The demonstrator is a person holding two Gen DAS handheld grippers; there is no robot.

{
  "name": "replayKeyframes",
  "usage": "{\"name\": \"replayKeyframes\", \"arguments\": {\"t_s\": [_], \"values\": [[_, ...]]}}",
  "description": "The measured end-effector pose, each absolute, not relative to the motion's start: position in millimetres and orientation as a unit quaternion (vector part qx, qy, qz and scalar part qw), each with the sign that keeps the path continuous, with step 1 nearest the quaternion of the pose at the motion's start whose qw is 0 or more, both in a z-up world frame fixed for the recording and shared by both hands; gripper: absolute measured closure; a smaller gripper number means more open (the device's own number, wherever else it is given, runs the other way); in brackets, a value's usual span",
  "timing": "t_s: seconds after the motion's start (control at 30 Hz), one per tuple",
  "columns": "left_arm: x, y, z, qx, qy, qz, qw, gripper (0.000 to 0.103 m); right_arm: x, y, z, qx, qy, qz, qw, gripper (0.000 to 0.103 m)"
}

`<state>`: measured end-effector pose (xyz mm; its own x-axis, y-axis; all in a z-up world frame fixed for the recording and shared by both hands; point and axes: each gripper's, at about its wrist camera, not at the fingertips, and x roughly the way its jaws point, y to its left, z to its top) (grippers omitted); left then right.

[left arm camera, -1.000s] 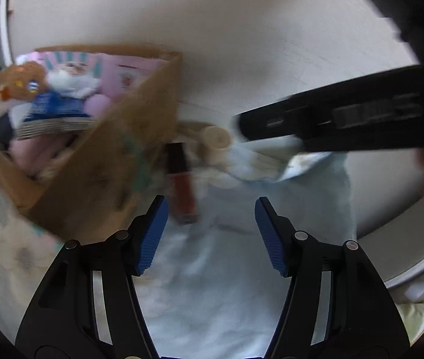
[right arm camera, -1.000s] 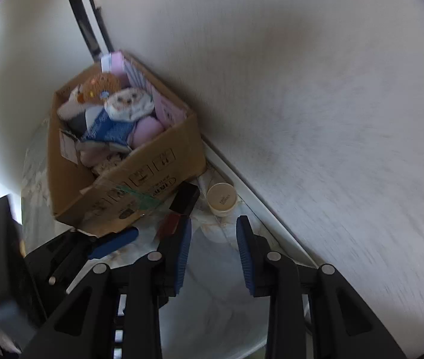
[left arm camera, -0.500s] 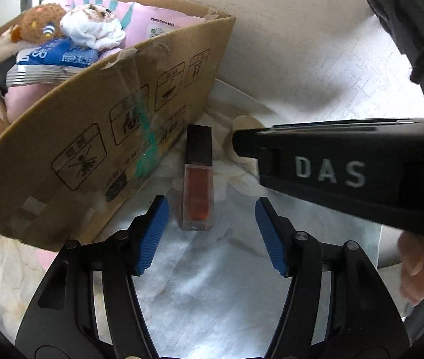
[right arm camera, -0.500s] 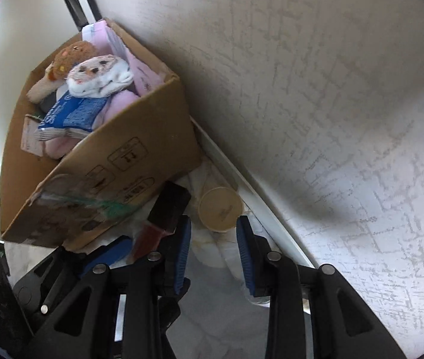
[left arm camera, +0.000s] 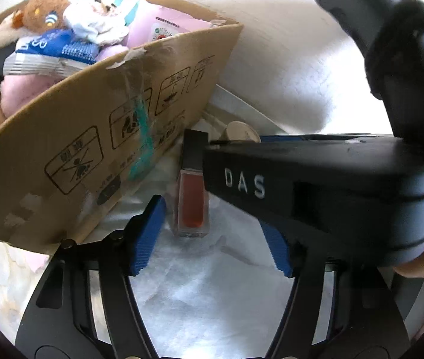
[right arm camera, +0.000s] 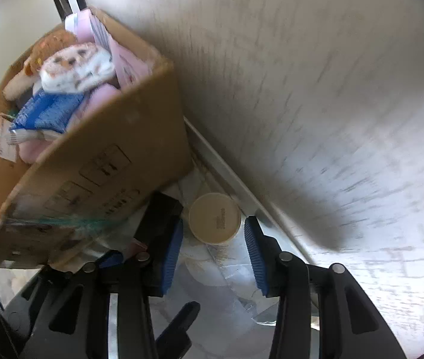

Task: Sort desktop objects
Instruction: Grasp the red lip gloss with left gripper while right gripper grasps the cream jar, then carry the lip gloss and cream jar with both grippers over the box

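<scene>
A red lip gloss tube with a black cap [left arm camera: 192,197] lies on the pale cloth beside a cardboard box [left arm camera: 92,152]. My left gripper [left arm camera: 212,236] is open, its blue pads just short of the tube's near end. A small round cream jar [right arm camera: 215,223] sits by the wall past the tube; it also shows in the left wrist view [left arm camera: 242,130]. My right gripper [right arm camera: 212,251] is open, with the jar just ahead of its pads. The tube's black cap [right arm camera: 161,212] lies by its left pad. The right gripper's body [left arm camera: 316,191] crosses the left view and hides part of the jar.
The cardboard box [right arm camera: 92,167] holds plush toys [left arm camera: 44,15], a blue packet [left arm camera: 59,48] and pink packs. A white textured wall [right arm camera: 316,89] with a pale ledge runs right behind the jar. A flowered cloth [left arm camera: 212,293] covers the table.
Both grippers moved forward and lower. The tube now lies close before the left pads and the jar close before the right pads. The right gripper's jaws have opened wider.
</scene>
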<state>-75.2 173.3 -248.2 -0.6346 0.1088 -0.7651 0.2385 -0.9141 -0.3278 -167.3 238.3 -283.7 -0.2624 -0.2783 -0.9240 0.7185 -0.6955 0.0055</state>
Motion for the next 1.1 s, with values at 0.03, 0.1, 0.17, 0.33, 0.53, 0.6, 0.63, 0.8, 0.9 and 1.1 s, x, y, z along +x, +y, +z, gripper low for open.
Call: {"name": "replayKeyframes", "arguments": {"t_s": [0.03,0.1,0.17,0.33,0.53,0.6,0.63,0.8,0.9,1.1], "values": [[-74.8,171.2,-248.4,0.424,0.203,-0.882,0.04,0.055,-166.3,239.0,-283.0,0.51,0.206,-0.769,0.327,0.068],[-76.2,164.1,-249.1,0.422,0.207,-0.881,0.051,0.077,-164.6,240.3,-281.9,0.506,0.192,-0.774,0.329,0.072],[-78.4,165.3,-248.5,0.425,0.191,-0.883,0.053,0.081,-162.5,242.6,-279.3,0.502,0.174,-0.78,0.331,0.072],[-74.5,167.1,-247.7,0.424,0.184,-0.886,0.041,0.083,-155.2,252.0,-269.1,0.492,0.145,-0.794,0.326,0.072],[-68.2,166.7,-243.9,0.433,0.177,-0.884,0.013,0.083,-138.3,264.7,-255.3,0.481,0.13,-0.808,0.314,0.072],[-65.0,167.9,-239.2,0.436,0.17,-0.884,0.0,0.083,-130.5,269.1,-248.3,0.478,0.125,-0.813,0.308,0.072],[-63.1,168.4,-235.5,0.438,0.17,-0.883,-0.007,0.084,-126.9,271.2,-244.3,0.476,0.123,-0.815,0.305,0.072],[-54.6,178.8,-201.1,0.439,0.154,-0.882,-0.072,0.085,-101.1,282.8,-205.9,0.464,0.121,-0.829,0.287,0.072],[-48.9,180.1,-166.7,0.42,0.127,-0.892,-0.105,0.085,-114.1,304.9,-178.2,0.449,0.126,-0.841,0.274,0.072],[-47.2,143.9,-92.9,0.37,0.098,-0.913,-0.141,0.085,-102.3,313.3,-110.8,0.414,0.119,-0.864,0.262,0.072]]}}
